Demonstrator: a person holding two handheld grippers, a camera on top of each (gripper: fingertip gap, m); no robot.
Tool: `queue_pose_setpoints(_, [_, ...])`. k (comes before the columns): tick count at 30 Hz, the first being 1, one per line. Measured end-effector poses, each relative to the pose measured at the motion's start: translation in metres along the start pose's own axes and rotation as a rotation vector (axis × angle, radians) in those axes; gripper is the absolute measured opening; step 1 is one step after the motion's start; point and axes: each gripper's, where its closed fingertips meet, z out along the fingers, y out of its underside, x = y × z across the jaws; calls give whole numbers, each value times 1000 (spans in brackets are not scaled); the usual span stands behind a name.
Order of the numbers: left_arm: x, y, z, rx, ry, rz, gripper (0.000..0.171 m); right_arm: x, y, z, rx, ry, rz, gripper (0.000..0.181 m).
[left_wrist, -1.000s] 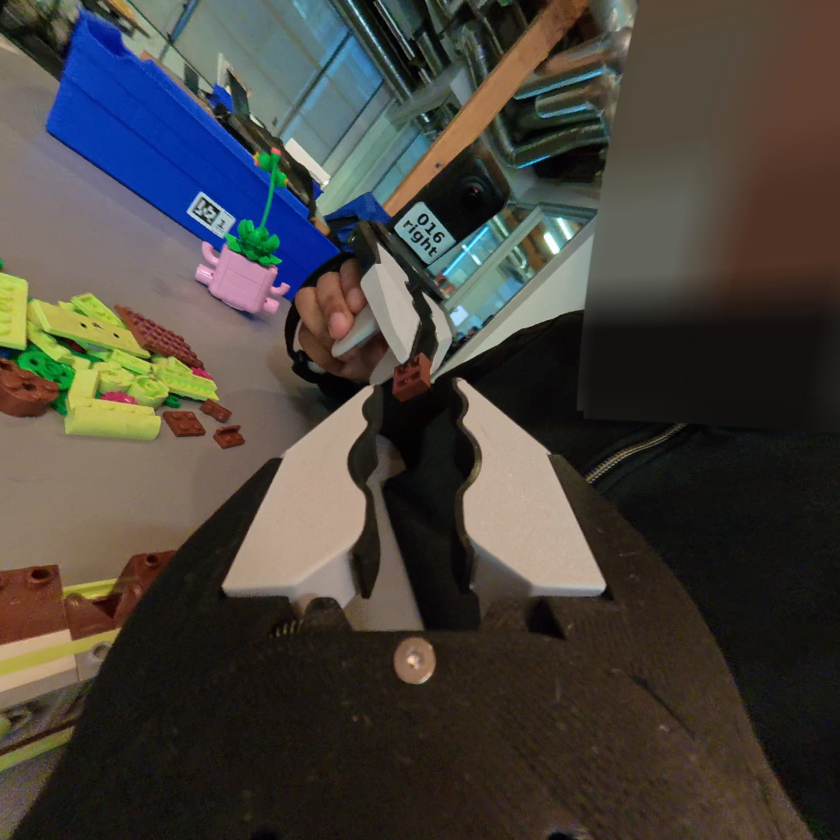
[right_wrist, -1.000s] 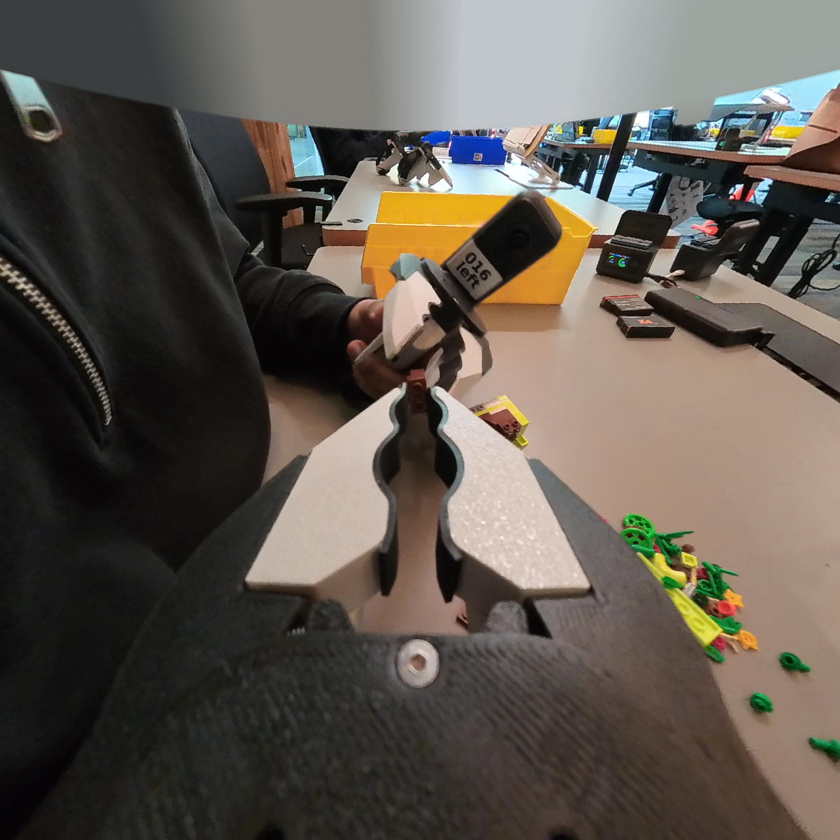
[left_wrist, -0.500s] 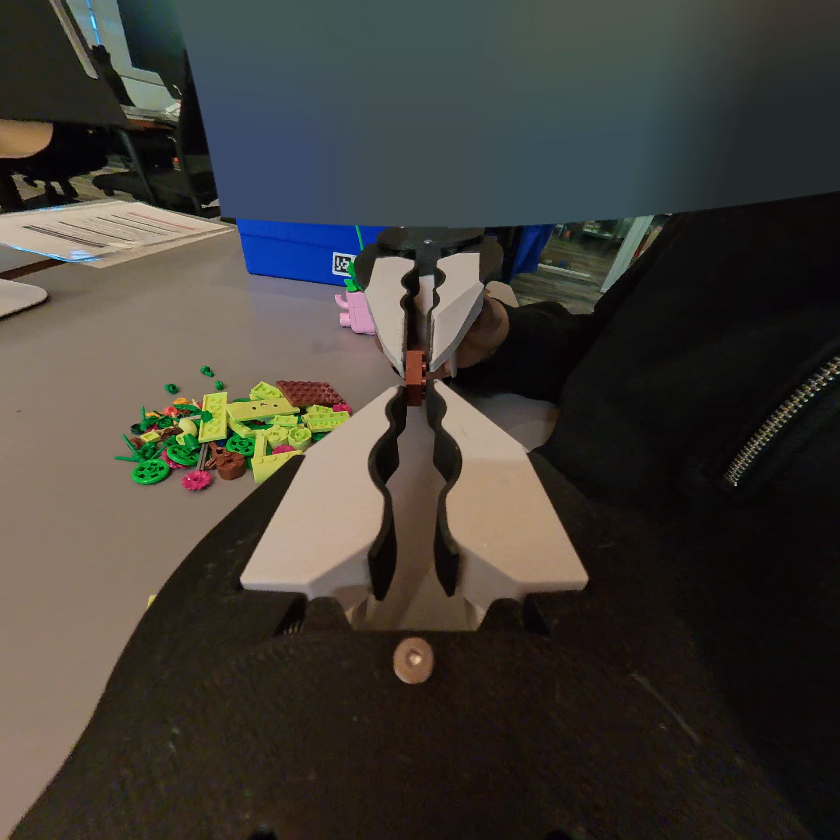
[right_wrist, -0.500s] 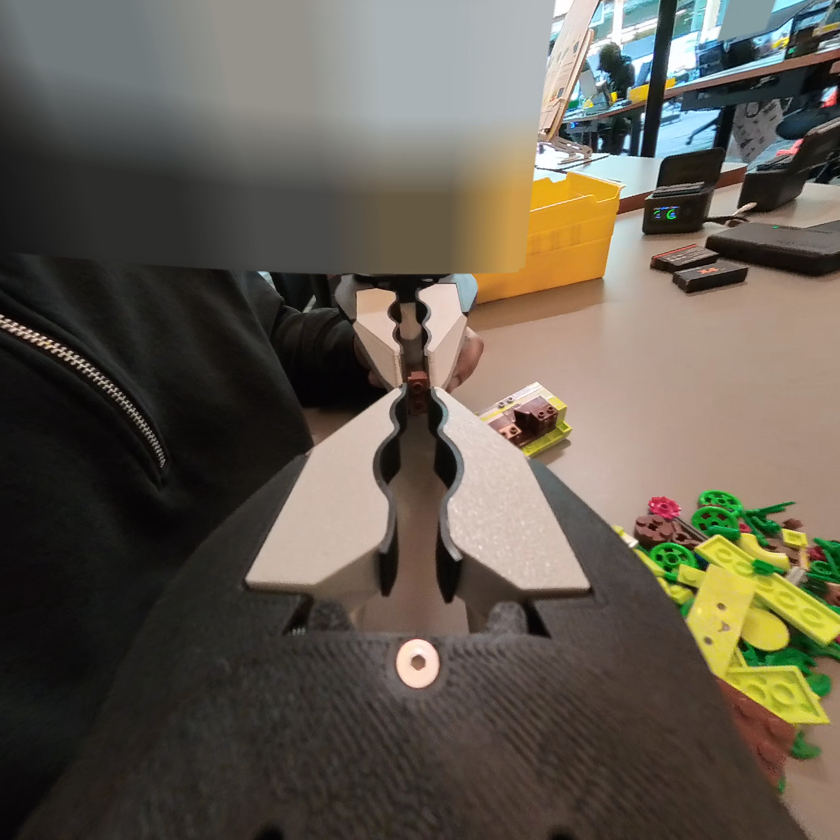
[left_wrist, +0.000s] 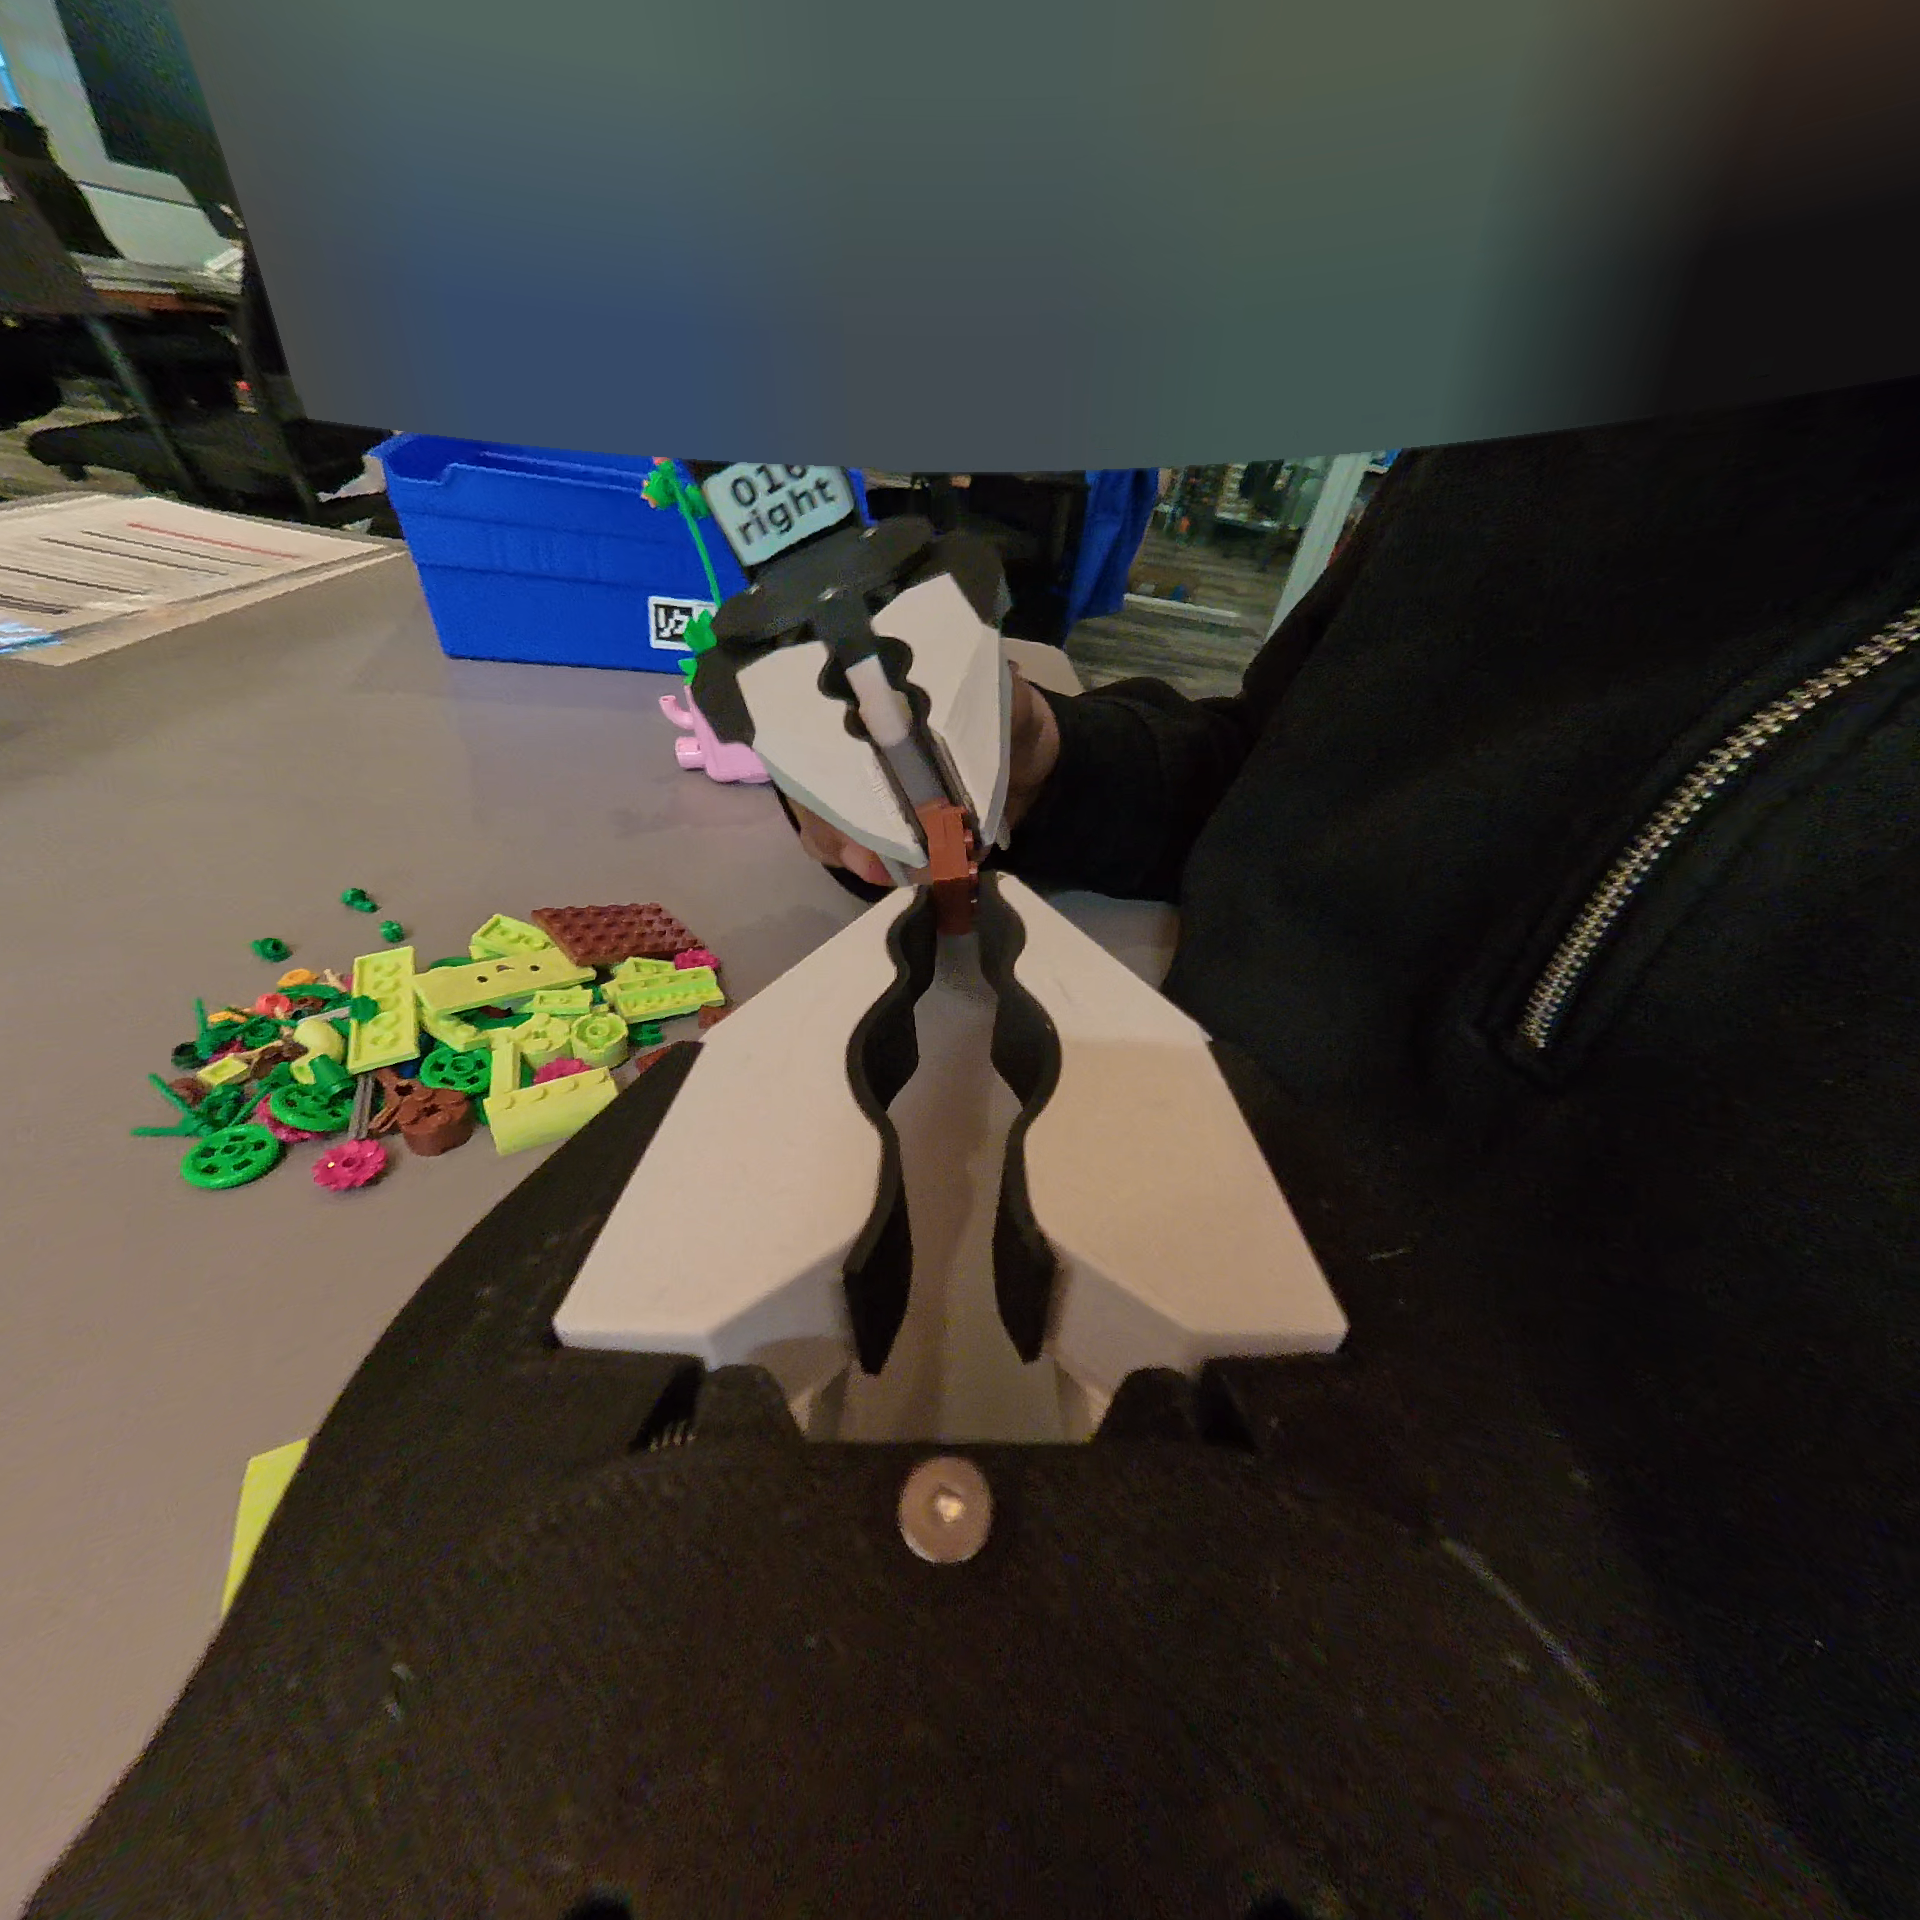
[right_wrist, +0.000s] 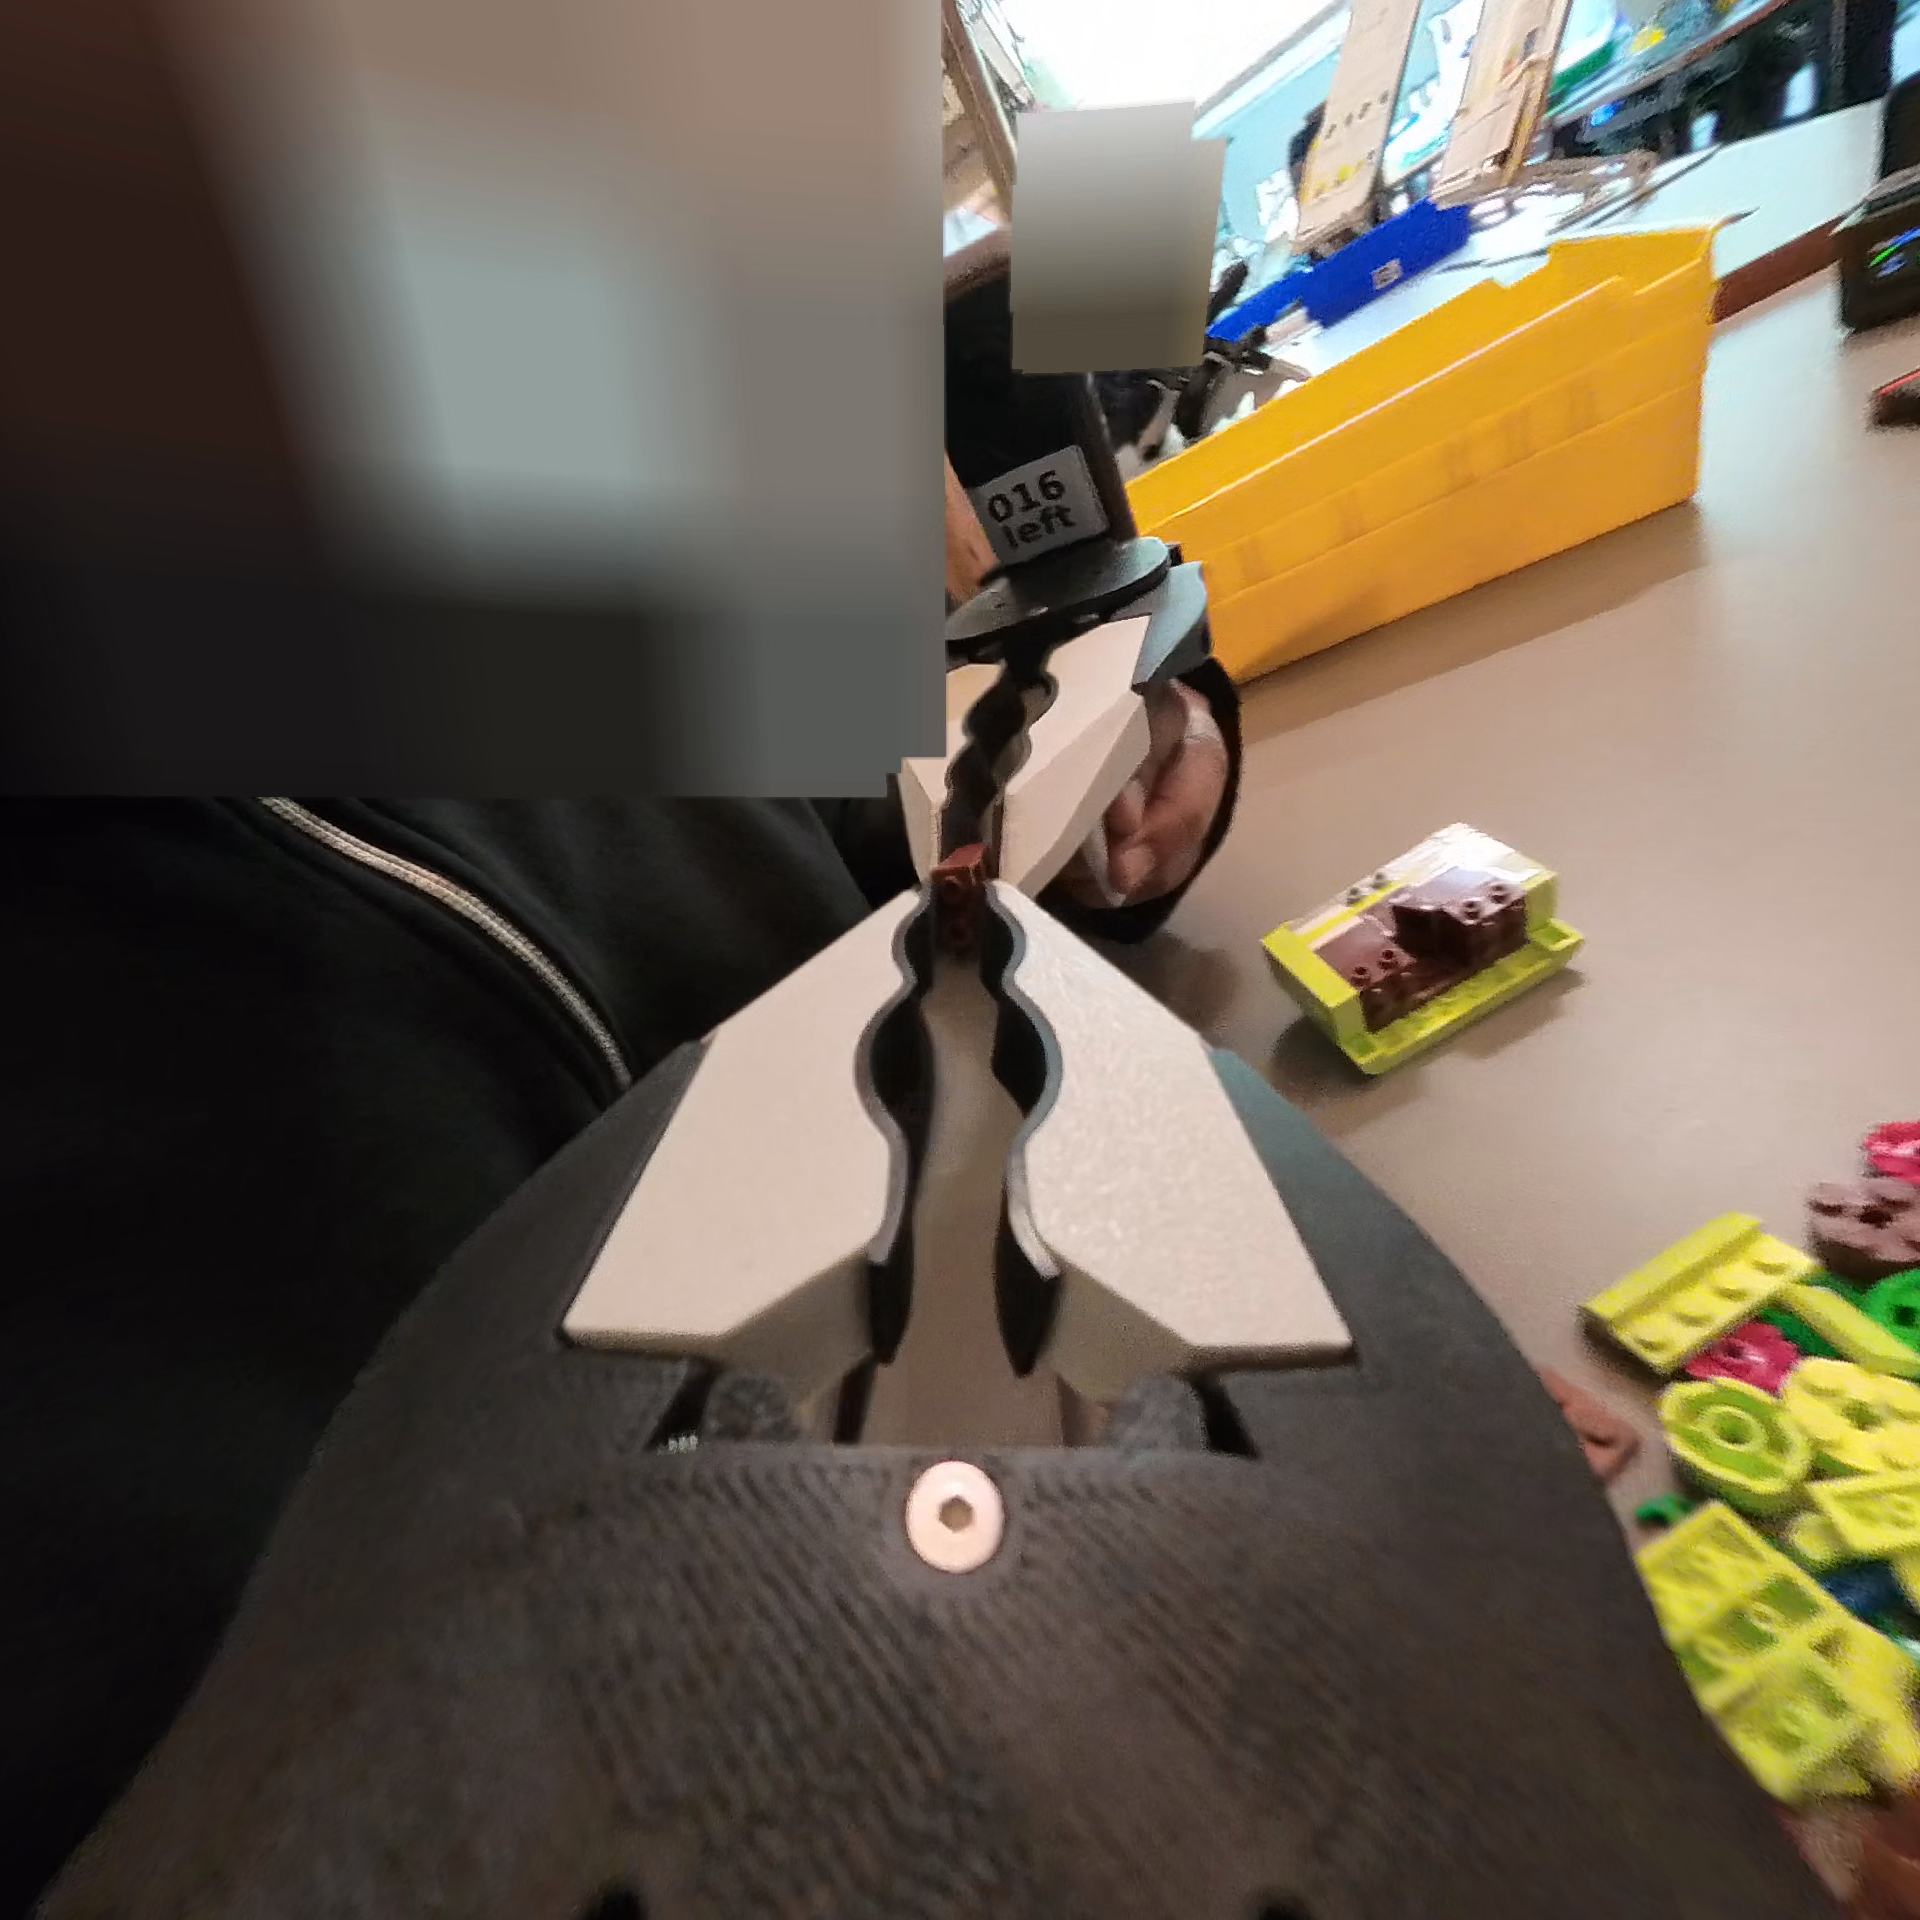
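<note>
Meeting tip to tip above the surface (left_wrist: 312, 810), left claw (left_wrist: 951, 914) and right claw (right_wrist: 961, 925) nearly closed on small brown brick pieces (left_wrist: 951, 868), toy-brick pile (left_wrist: 447, 1039) at nine o'clock; best pressed squarely, studs aligned, grips firm.

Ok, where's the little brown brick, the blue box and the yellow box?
little brown brick (left_wrist: 951, 871): left wrist view, on its side face between the gripper tips.
blue box (left_wrist: 540, 561): left wrist view, on its front wall.
yellow box (right_wrist: 1455, 457): right wrist view, on its long side wall.
</note>
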Motion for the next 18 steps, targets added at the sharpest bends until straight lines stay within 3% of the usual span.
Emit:
queue_pose_setpoints(12, [21, -11, -2, 74, 156, -71, 3, -18, -5, 3, 98, -323, 321, 5])
queue_pose_setpoints(16, [19, -9, -2, 66, 155, -79, 4, -16, -4, 3, 103, -332, 347, 5])
queue_pose_setpoints(18, [10, -6, -3, 50, 95, -57, 5, -8, -4, 2, 99, -264, 315, 5])
